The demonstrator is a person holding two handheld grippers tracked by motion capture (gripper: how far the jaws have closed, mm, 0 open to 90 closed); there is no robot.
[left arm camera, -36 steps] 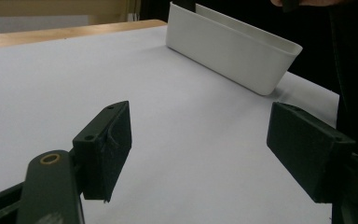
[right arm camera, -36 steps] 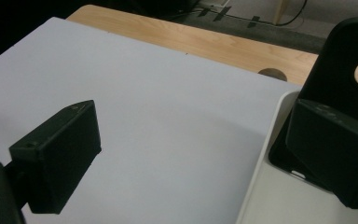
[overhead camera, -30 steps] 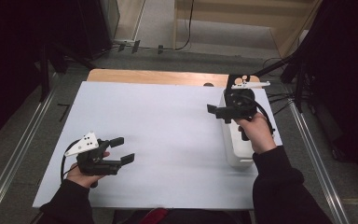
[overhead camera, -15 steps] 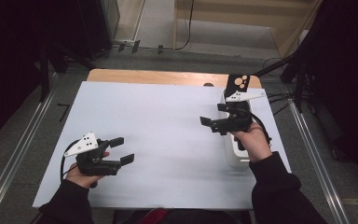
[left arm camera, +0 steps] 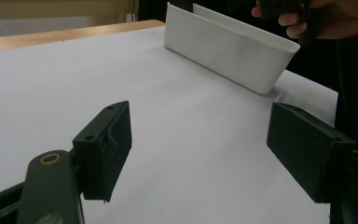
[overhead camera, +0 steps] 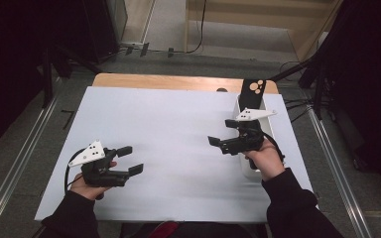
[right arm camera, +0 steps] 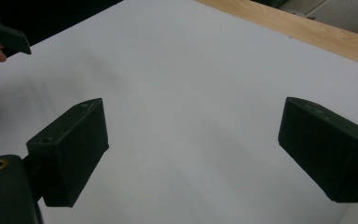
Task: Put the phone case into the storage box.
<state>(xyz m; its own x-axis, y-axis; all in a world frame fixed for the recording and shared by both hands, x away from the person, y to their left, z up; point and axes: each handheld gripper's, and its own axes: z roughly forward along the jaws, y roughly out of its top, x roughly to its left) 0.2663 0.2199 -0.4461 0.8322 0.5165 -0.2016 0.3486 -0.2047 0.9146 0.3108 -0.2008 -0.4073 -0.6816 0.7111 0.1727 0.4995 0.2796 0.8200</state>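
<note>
Both right tongs (overhead camera: 217, 143) and the hand that carries them have come off the far end of the white bin (overhead camera: 250, 166) toward the near side and a little leftward, out over the bare sheet, and their jaws have just been closing a touch with nothing between them. They stand open and empty, pointing left across the tabletop (overhead camera: 178, 144). The left tongs (overhead camera: 130, 159) have not shifted: they rest near the left front of the sheet, jaws apart, holding nothing.

My reading is that the right hand has finished with the bin, or is pulling back to re-approach it; no grip is in hand.

The bin, a long narrow white trough, lies along the right edge of the sheet, just beside and partly under the right hand (overhead camera: 264, 158). At its far end a black card with pale round dots (overhead camera: 253, 91) stands up. Beyond the white sheet a strip of bare wood (overhead camera: 168, 82) shows. Nothing lies between the two tongs; the sheet is free for either to cross.
</note>
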